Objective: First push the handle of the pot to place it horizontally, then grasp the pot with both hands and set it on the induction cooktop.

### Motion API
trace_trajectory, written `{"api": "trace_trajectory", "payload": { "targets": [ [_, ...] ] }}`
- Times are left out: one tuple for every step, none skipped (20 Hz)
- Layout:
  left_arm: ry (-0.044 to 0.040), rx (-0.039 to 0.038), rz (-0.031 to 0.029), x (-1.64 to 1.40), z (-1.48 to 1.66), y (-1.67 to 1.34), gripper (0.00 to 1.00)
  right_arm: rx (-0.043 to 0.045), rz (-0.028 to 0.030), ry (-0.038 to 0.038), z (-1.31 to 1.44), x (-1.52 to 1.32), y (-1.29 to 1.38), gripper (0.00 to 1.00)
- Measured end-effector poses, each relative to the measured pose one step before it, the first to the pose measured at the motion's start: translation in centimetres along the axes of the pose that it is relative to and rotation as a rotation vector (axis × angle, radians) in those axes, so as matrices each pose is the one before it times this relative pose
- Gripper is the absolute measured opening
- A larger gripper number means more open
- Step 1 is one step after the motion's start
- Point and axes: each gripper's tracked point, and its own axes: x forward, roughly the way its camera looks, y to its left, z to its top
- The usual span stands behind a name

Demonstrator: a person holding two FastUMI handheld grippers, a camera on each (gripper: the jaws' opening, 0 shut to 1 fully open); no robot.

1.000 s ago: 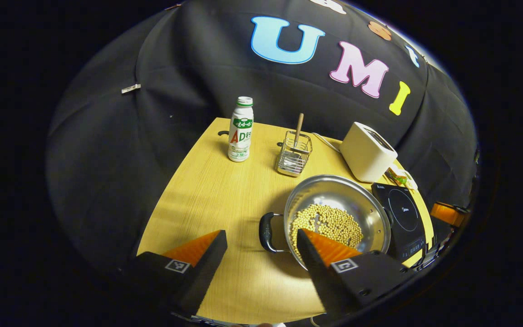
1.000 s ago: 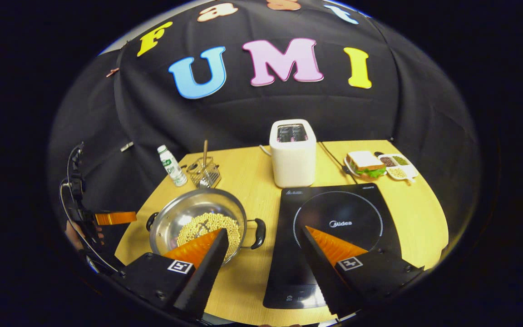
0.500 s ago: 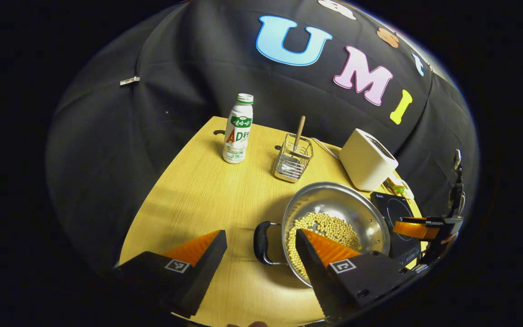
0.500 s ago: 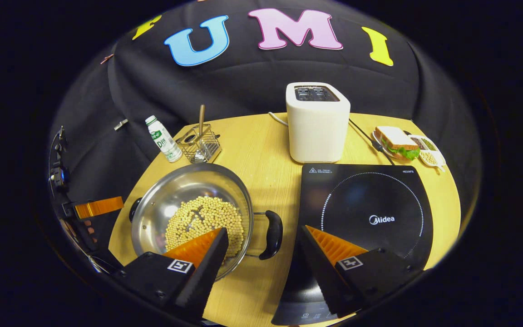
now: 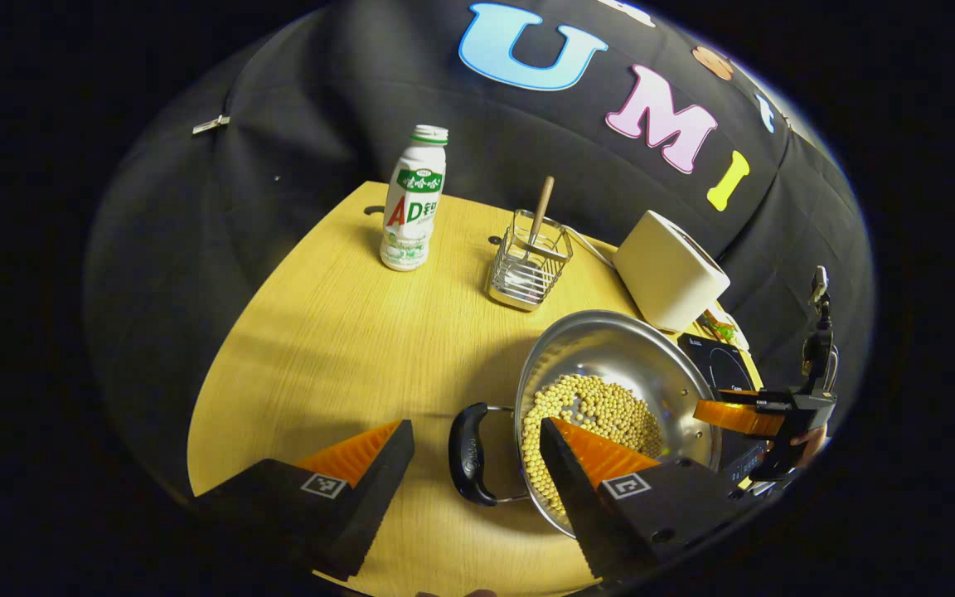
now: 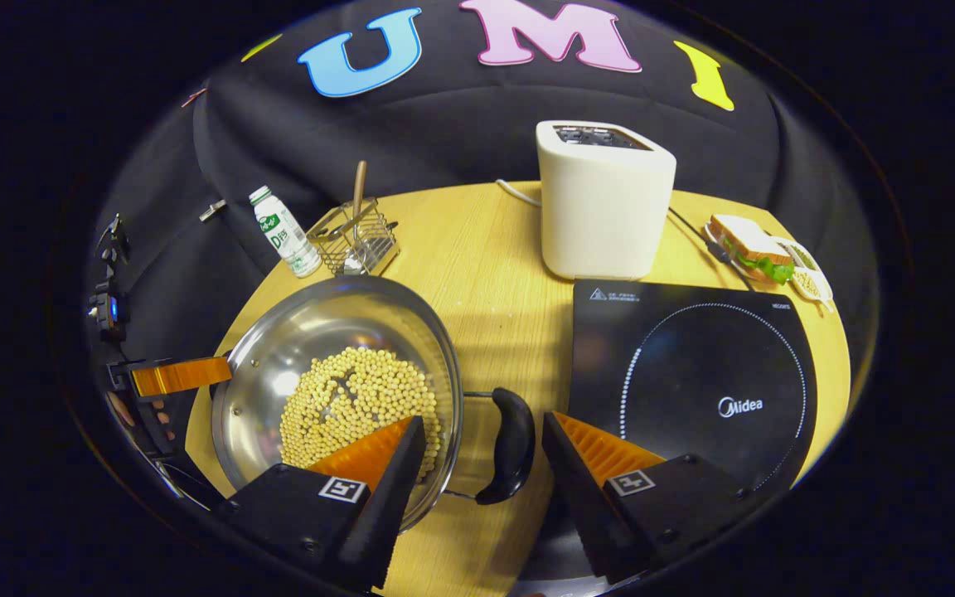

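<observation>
Pot (image 6: 336, 390) handles between both grippers' spread fingers (image 5: 361, 464).

Steel pot (image 6: 278, 373) of pale beans on the table, black side handles (image 6: 509, 444), black induction cooktop (image 6: 693, 373) just beside it, bare

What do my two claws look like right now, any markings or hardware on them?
Left claw and right claw match: two wedge-shaped fingers tapering to tips, ribbed inner faces, a square coded tag on each finger. Seen from across, each has a dark upright mount behind it.
</observation>
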Motion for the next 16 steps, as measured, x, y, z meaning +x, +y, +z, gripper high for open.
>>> {"api": "trace_trajectory", "payload": {
  "targets": [
    [0.00746,0.00098,-0.00373,0.367,-0.176,0.098,0.96,-0.00255,-0.00051,0.0152,-0.29,0.284,0.003,0.86],
    [0.00918,0.00358,-0.00192,0.345,-0.116,0.175,0.96,-0.00203,-0.00249,-0.01284,0.431,0.192,0.012,0.8],
    [0.01021,0.00286,-0.00634,0.341,-0.19,-0.041,0.96,-0.00191,-0.00017,0.01123,-0.209,0.188,-0.035,0.79],
    [0.01301,0.00025,-0.01244,0.299,-0.172,-0.068,0.96,-0.00265,-0.01364,0.00162,0.122,0.264,-0.238,0.79],
    [0.01237,-0.00045,-0.01142,0.172,-0.225,-0.224,0.96,-0.00314,-0.01446,0.00869,-0.052,0.296,-0.43,0.79],
    [0.00908,0.00026,-0.00741,0.178,-0.136,-0.109,0.94,0.0121,0.00445,0.00394,0.14,-0.004,0.047,0.72],
    [0.00537,0.00095,-0.00989,0.392,-0.073,-0.153,0.93,0.00849,0.00131,0.01235,-0.159,0.29,0.14,0.6],
    [0.00717,-0.00199,-0.00188,0.213,-0.089,-0.081,0.87,0.00085,0.00122,0.0092,0.005,0.113,0.096,0.68],
    [0.013,-0.00451,0.00222,0.376,-0.443,-0.109,0.85,-0.01109,-0.00583,0.01305,-0.438,0.224,-0.219,0.6],
    [0.02058,-0.00789,0.00052,0.437,-0.599,-0.165,0.82,0.00733,-0.00489,0.01098,0.571,-0.296,-0.053,0.65],
    [0.02018,-0.01203,-0.00525,0.308,-0.807,-0.287,0.73,0.0097,-0.00833,0.02122,-0.499,0.341,-0.034,0.64],
    [0.02456,-0.00542,0.02148,0.206,-0.763,0.213,0.67,0.0141,-0.00755,0.00742,-0.019,0.102,0.042,0.61],
    [0.00579,-0.01051,0.00373,0.475,-0.319,-0.005,0.69,0.00333,-0.00326,0.00475,0.113,0.063,-0.149,0.61],
    [0.00044,-0.01184,0.00392,-0.184,-0.078,-0.024,0.66,0.00798,0.00084,-0.0025,-0.028,-0.275,-0.006,0.59],
    [0.00076,-0.01274,0.00155,0.024,0.068,0.012,0.66,-0.0025,0.0027,0.00228,-0.406,0.102,-0.011,0.57],
    [0.00125,-0.01124,0.00157,-0.032,0.069,0.018,0.65,-0.00686,0.00288,0.00579,-0.079,-0.059,0.0,0.58]
  ]
}}
